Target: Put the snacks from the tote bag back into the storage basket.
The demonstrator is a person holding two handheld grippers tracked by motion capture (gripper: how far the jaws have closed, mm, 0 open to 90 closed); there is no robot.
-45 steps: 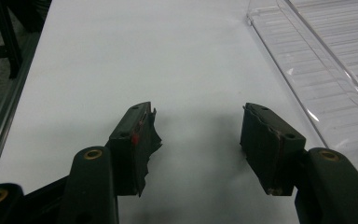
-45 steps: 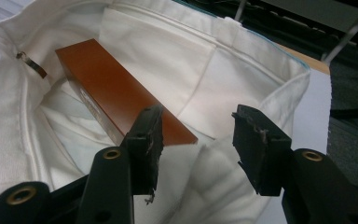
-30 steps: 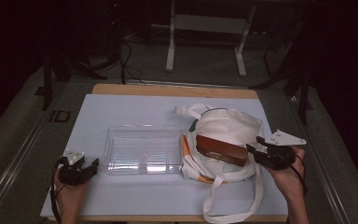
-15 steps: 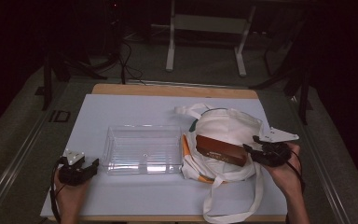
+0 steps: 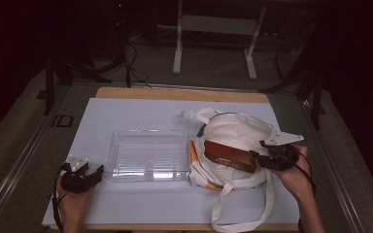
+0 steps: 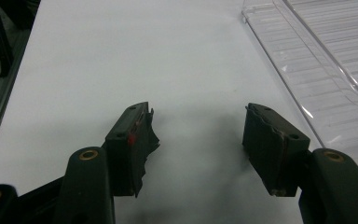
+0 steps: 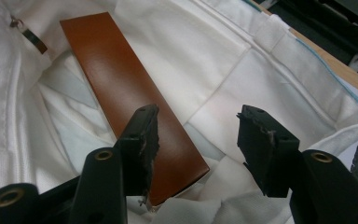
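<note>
A flat brown box lies on a white cloth tote bag at the table's right side. It looks stiff, smooth and light, probably slippery; its long narrow edges offer the best hold. The right gripper hovers over its near end, jaws just opened and apart, nothing pinched. The left gripper rests idle, jaws apart, beside a clear plastic tray that holds nothing.

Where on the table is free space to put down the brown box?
Free: the white table top beyond the clear tray, and the front strip between the left tool and the bag's straps. Crowded: around the white bag with the brown box.
</note>
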